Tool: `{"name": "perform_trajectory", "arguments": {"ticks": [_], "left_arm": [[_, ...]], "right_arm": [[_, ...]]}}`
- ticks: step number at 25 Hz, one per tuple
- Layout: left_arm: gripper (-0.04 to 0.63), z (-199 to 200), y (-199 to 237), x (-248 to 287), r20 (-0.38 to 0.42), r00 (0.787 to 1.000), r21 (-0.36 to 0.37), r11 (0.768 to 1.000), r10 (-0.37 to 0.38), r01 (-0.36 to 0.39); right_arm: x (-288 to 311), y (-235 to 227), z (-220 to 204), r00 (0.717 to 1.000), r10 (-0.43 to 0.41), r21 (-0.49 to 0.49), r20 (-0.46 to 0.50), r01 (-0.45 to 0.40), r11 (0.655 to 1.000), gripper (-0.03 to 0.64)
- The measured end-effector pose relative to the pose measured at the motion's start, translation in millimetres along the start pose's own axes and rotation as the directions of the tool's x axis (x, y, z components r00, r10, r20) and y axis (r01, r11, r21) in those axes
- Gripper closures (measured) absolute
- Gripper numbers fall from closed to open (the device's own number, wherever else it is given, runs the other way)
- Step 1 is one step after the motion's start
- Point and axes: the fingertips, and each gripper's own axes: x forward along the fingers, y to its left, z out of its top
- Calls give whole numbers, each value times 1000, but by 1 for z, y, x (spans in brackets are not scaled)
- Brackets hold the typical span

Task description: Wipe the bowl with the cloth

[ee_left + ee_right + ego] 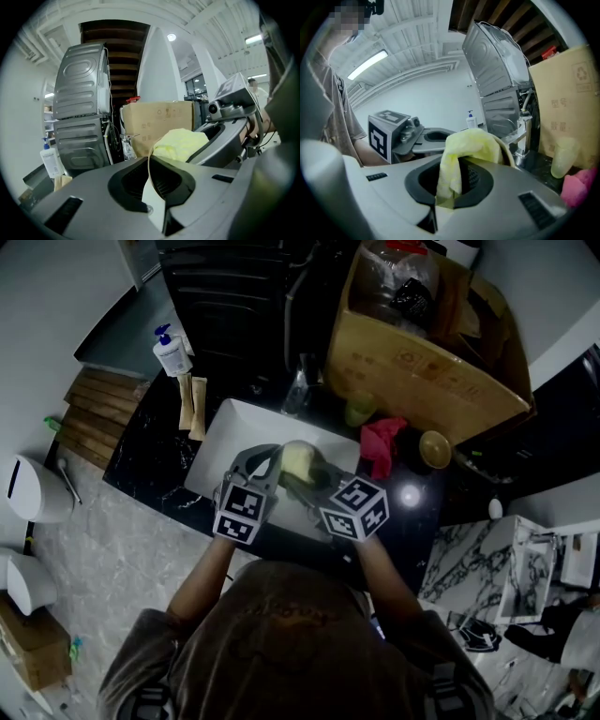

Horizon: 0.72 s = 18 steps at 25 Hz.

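Over the white sink (217, 448) a pale cream bowl (296, 461) is held up between both grippers. My left gripper (157, 190) is shut on the bowl's thin rim (149, 165), which runs edge-on between its jaws. My right gripper (449, 187) is shut on a yellow cloth (461, 150), and the cloth drapes over the bowl's edge (509, 151). In the left gripper view the yellow cloth (181, 142) bulges just beyond the rim. In the head view the left gripper (259, 467) and right gripper (313, 486) sit close together either side of the bowl.
A soap pump bottle (172, 352) stands left of the sink, a faucet (298, 385) behind it. On the dark counter to the right lie a pink cloth (382, 442), a pale green cup (359, 411) and a small gold bowl (434, 449). A large cardboard box (422, 367) stands behind.
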Motion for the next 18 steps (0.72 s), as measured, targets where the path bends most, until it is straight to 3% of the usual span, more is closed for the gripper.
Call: {"name": "perform_trajectory", "arguments": {"ticks": [6, 11, 18], "left_arm": [[569, -5, -7, -2, 0, 1000, 83, 996, 20, -20], [568, -8, -6, -2, 11, 1000, 62, 998, 22, -23], [566, 2, 2, -5, 41, 997, 64, 996, 64, -66]], "right_arm": [[0, -17, 3, 997, -74, 27, 16, 74, 997, 588], [-2, -30, 8, 986, -161, 43, 39, 159, 986, 589], [-10, -50, -11, 956, -290, 65, -36, 291, 954, 588]]}}
